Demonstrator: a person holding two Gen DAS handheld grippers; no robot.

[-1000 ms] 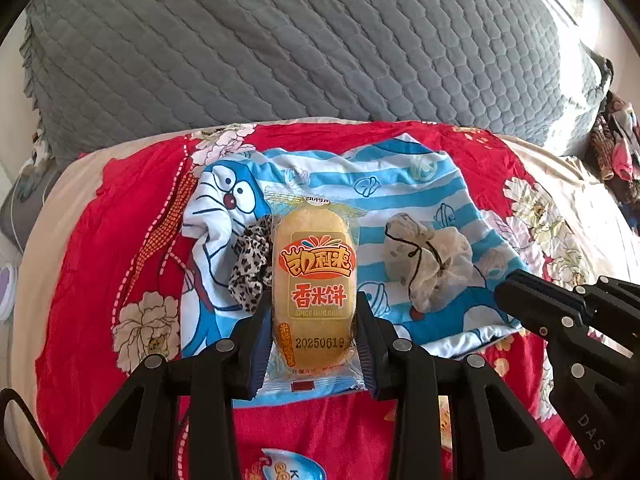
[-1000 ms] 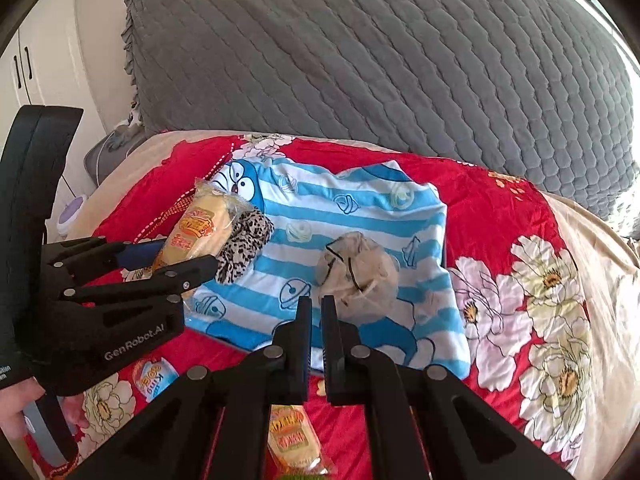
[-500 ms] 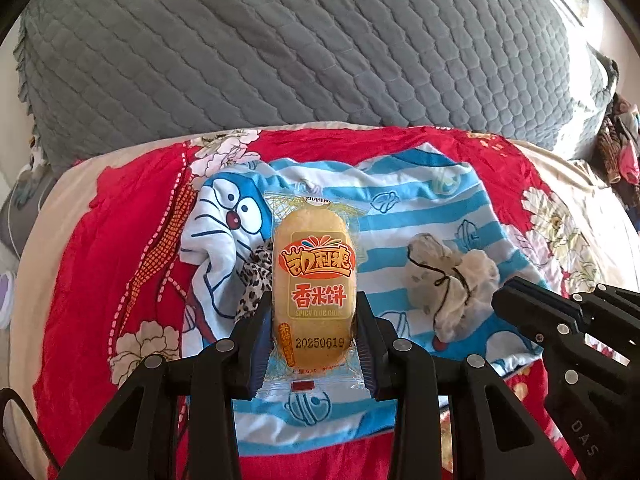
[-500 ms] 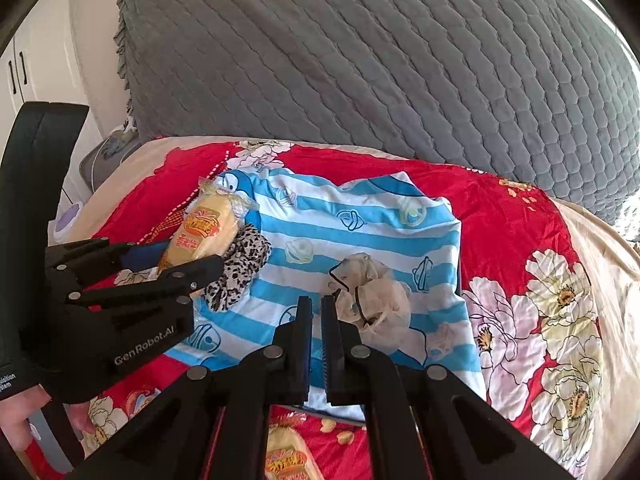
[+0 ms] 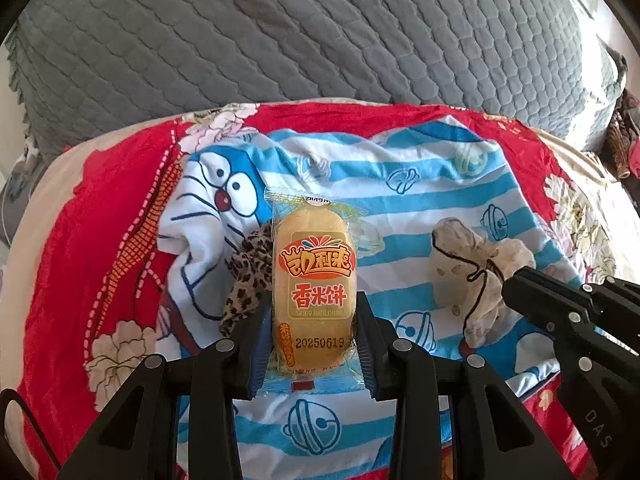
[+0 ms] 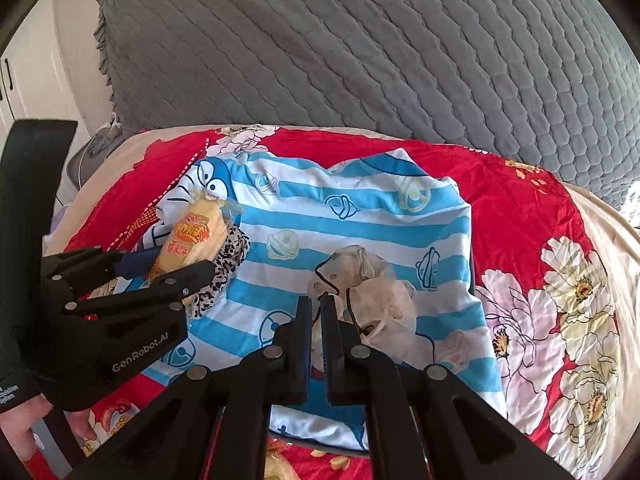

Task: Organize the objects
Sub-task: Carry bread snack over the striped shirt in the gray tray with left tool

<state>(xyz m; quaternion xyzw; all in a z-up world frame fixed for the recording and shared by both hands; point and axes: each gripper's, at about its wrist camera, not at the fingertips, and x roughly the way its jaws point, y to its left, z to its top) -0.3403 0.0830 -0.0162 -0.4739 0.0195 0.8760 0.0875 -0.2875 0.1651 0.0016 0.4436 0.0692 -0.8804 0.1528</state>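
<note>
Both hand-held grippers have come lower and closer over the striped cloth [image 5: 420, 184] on the bed. The left hand-held gripper [image 5: 314, 344] still clamps the snack [image 5: 314, 280], just right of the leopard scrunchie [image 5: 248, 276]. The right hand-held gripper [image 6: 316, 312], shut and empty, now sits just before the beige scrunchie [image 6: 372, 284]; a set-down looks near.

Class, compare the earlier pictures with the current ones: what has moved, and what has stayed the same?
Both tools have come forward and down over the striped cloth, the right tool now reaching the beige scrunchie. Unchanged: the left tool still grips the rice cracker packet, the right stays shut and empty, and the leopard scrunchie lies still.
</note>
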